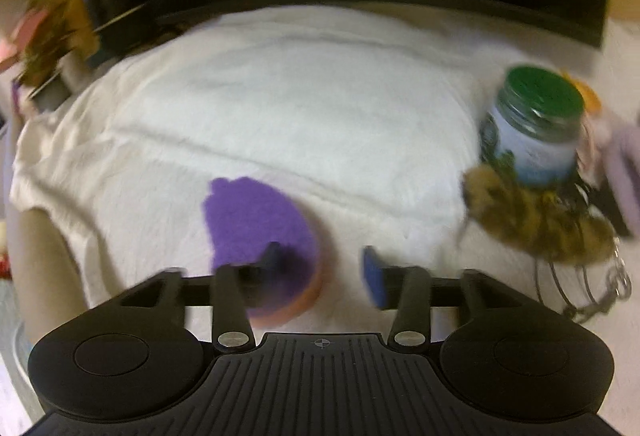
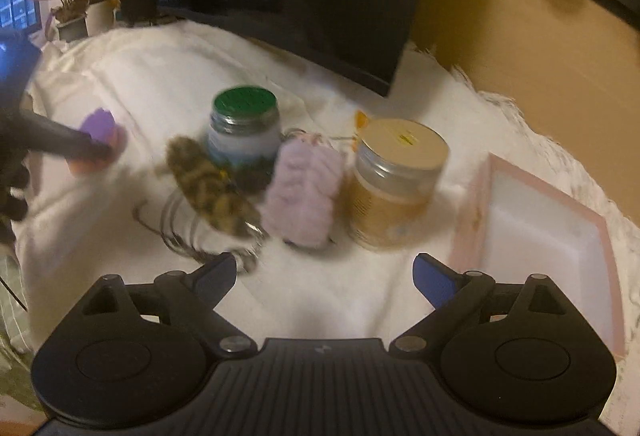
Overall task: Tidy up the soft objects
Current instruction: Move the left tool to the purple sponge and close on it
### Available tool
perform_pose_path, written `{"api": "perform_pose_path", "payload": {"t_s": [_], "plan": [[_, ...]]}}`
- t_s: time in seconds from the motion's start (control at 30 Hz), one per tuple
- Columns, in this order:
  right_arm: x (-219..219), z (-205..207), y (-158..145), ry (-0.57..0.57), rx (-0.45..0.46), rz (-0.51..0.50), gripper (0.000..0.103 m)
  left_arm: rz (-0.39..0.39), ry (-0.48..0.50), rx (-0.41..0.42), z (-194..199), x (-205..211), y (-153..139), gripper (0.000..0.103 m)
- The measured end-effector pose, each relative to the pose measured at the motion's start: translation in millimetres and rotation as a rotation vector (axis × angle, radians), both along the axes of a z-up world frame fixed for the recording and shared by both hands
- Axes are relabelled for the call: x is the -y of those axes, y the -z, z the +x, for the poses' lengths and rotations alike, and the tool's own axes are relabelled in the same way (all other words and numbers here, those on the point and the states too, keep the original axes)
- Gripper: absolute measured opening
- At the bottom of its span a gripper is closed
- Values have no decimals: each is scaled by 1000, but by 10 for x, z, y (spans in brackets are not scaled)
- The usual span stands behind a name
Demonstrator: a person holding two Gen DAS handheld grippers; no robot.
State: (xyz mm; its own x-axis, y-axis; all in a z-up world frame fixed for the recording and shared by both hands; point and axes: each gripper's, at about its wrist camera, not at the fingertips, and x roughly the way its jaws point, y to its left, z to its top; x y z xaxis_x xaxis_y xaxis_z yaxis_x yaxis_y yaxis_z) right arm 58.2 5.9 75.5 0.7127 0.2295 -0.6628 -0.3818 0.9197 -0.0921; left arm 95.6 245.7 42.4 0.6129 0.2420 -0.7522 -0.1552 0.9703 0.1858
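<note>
Pink tray in right view only

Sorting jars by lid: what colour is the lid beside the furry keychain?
Green lid, clearest in the right wrist view.

Left hand-held gripper jaws parted; right hand-held gripper spread wide.

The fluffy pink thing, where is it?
In the right wrist view the fluffy pink pouch sits mid-table on the white cloth, between the green-lidded jar and gold-lidded jar.
</note>
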Motion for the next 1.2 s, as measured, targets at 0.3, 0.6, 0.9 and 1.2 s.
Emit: {"api": "perform_pose_path", "payload": {"t_s": [0.3, 0.6, 0.9, 1.2], "plan": [[-189, 35, 37, -35, 20, 13, 96, -12, 103, -4, 91, -37, 86, 95], [-161, 130, 111, -39, -17, 27, 96, 45, -73, 39, 42, -416, 19, 90], [-149, 181, 231, -48, -60, 38, 96, -182, -93, -31, 123, -557, 293, 92], [-119, 154, 308, -54, -72, 34, 96, -295, -94, 146, -91, -683, 74, 88]]}}
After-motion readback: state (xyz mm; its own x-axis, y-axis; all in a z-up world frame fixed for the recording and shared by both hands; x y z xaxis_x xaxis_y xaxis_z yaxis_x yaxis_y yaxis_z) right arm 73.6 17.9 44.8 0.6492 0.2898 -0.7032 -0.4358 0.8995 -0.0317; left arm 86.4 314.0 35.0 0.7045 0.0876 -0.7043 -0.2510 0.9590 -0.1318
